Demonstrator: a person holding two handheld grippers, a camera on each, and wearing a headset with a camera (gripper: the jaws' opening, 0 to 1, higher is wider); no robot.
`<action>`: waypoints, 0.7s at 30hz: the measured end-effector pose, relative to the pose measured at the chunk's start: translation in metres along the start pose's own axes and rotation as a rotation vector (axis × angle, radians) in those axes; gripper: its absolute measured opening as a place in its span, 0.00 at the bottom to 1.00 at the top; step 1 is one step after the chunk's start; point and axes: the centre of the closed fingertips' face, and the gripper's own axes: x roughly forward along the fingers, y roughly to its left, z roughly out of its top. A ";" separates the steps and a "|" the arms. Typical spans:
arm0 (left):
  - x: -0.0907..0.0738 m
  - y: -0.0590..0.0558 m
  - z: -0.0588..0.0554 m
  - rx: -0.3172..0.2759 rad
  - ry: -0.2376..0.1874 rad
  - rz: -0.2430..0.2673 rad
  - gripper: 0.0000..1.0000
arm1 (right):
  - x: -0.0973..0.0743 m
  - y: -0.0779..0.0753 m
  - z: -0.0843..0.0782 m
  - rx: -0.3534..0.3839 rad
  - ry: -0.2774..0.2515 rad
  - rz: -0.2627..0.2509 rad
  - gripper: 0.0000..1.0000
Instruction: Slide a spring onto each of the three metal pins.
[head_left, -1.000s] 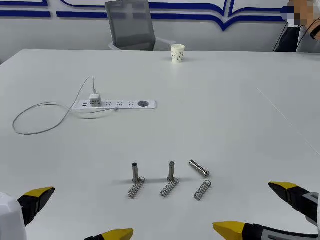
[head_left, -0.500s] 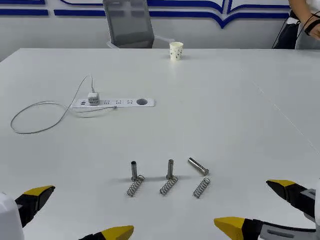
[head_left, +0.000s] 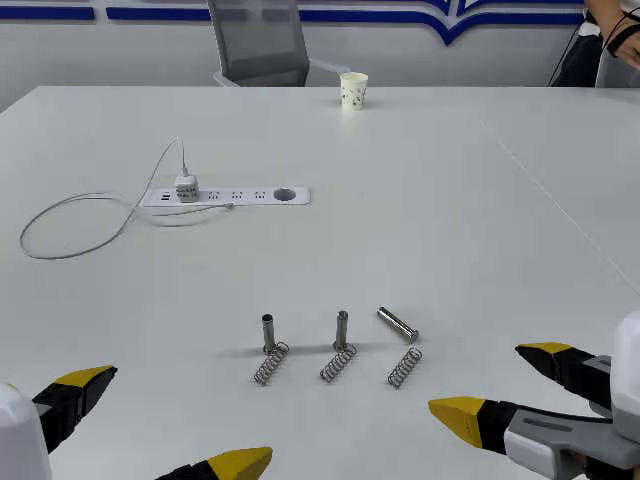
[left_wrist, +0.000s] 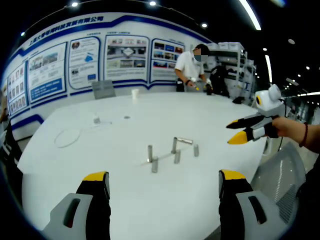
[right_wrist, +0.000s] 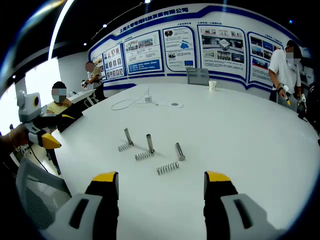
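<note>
White counter (head_left: 450, 200) stretches away to a wall with blue stripes, and a grey office chair (head_left: 260, 42) stands at its far edge. Beside the chair, a paper cup (head_left: 353, 90) sits upright on the counter. Further left lies a white power strip (head_left: 225, 196) with a charger (head_left: 185, 187) plugged into it, and a pale cable (head_left: 70, 215) loops off to the left.

Near the front edge the three pins stand in a row. The left pin (head_left: 267, 332) and the middle pin (head_left: 342, 329) are upright. The third pin (head_left: 397, 324) lies on its side at a slant, to the right of the other two. Just in front of each pin a spring lies flat and slanted: the left spring (head_left: 271, 362), the middle spring (head_left: 339, 362) and the right spring (head_left: 404, 366). The left and middle springs reach up to the feet of their pins, and no spring is on a pin.

The left gripper (head_left: 165, 425) hovers at the lower left, well apart from the row. Its yellow-tipped fingers (left_wrist: 95, 180) are spread wide and hold nothing. The right gripper (head_left: 490, 380) hangs at the lower right, nearer the right spring but clear of it. Its fingers (right_wrist: 106, 179) are also wide apart with nothing between them. In the left gripper view a person in a white shirt (left_wrist: 190, 67) stands beyond the far side of the counter.
</note>
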 end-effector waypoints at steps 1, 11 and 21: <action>0.000 0.000 -0.001 0.001 0.002 0.001 0.92 | 0.002 -0.001 0.001 -0.002 -0.001 0.004 0.69; 0.004 -0.001 -0.003 -0.003 0.001 -0.006 0.90 | 0.020 -0.003 0.005 -0.035 0.014 0.030 0.63; 0.007 -0.001 -0.006 0.000 0.000 -0.012 0.89 | 0.038 -0.009 0.011 -0.060 0.021 0.039 0.57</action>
